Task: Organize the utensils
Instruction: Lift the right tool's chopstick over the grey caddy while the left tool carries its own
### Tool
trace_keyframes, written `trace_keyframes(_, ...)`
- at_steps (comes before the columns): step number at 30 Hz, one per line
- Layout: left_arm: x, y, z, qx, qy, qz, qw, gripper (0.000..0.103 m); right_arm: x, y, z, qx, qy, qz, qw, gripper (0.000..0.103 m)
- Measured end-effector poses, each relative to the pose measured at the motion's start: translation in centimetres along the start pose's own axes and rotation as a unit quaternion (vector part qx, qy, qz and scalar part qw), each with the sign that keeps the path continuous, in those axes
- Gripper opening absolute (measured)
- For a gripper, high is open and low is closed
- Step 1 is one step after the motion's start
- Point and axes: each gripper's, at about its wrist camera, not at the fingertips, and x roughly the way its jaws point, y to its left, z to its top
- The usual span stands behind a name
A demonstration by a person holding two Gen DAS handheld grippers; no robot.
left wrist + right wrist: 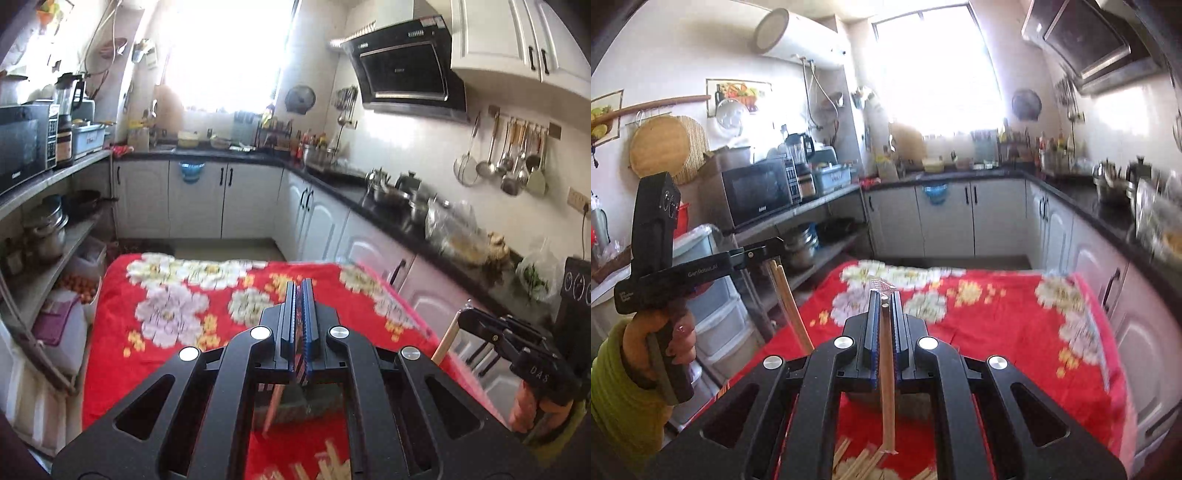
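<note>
Over a red floral blanket (1015, 325) in a kitchen, the "GenRobot.AI"-marked left gripper (774, 254) and the right gripper (885, 295) each clamp wrapped chopsticks (886, 373).

I read white "GenRobot.AI" lettering along the side of the black handheld left gripper (774, 248), and raised letters "DAS" on the black body of the handheld right gripper (461, 319); other print is illegible.
</note>
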Motion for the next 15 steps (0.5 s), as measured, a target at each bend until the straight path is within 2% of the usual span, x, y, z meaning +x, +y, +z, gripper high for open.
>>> trace_keyframes(4, -0.2, -0.7, 2.6, 0.002, -0.027, -0.005, 0.9996, 0.001, 0.2, 0.0, 2.1, -0.013, -0.026, -0.011, 1.000, 0.006)
trace_keyframes(8, 0.5, -1.4, 3.9, 0.012, -0.035, 0.001, 0.9993, 0.001, 1.0, -0.4, 3.5, -0.015, -0.043, -0.018, 0.999, 0.006)
trace_keyframes(15, 3.3, -1.0, 3.0, 0.007, -0.032, 0.007, 0.9994, 0.001, 3.8, -1.1, 3.8, -0.012, -0.049, -0.034, 0.998, 0.006)
